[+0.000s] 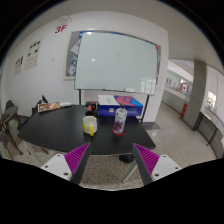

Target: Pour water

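Note:
A clear water bottle (120,121) with a red label stands upright on the dark table (60,128), near its right end. A yellow cup (90,125) stands just left of the bottle. My gripper (112,160) is open and empty, well short of the table, with its magenta pads (76,156) spread wide over the speckled floor. The bottle and the cup are far beyond the fingers, roughly in line with the gap between them.
A large whiteboard (115,62) stands behind the table. A chair (10,125) is at the table's left side. A small dark thing (125,157) lies on the floor between the fingers. A corridor (185,105) with windows runs off to the right.

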`<state>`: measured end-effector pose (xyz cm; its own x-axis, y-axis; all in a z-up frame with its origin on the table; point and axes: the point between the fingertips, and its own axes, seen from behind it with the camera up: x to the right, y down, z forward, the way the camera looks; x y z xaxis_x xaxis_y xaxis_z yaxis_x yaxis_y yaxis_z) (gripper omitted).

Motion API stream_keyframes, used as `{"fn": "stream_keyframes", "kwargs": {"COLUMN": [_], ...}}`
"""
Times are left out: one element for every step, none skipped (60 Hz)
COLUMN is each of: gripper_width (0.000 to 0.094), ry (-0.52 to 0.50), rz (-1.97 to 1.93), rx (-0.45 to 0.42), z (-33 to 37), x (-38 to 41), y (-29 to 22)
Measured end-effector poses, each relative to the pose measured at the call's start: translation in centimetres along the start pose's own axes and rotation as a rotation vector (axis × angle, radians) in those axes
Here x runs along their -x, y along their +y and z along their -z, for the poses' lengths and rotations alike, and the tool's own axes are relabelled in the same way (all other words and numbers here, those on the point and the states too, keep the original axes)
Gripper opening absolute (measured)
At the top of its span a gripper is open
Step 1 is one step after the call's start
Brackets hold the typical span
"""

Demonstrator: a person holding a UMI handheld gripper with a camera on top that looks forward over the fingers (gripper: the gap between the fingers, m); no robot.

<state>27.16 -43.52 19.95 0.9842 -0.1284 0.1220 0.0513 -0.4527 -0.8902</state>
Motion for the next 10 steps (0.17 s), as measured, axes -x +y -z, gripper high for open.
{"fn": "stream_keyframes", "kwargs": {"gripper_width": [0.0843,0.0844,0.0845,0.0843,0.0842,0.0843,0.0844,0.0844,0.0845,0.0842], "ry": [0.000,0.001,0.003,0.004,0.004,0.004,0.004,0.005,0.007,0.010], "rz": [-0.002,-0.003,-0.001,0.001,0.003,0.004,0.005,0.005,0.004,0.003], "rx": [-0.003,-0.008,-0.014,-0.020,-0.025,-0.029,-0.033,-0.037,-0.041,-0.043], "z": [0.1,0.2,0.3,0.3,0.3,0.3,0.4,0.4,0.5,0.5], "x": [0.0,0.1,0.1,0.0,-0.1,-0.1,-0.1,-0.1,-0.1,-0.2], "y": [-0.1,-0.2,-0.4,-0.6,-0.9,-1.0,-1.2,-1.3,-1.4,-1.5]}}
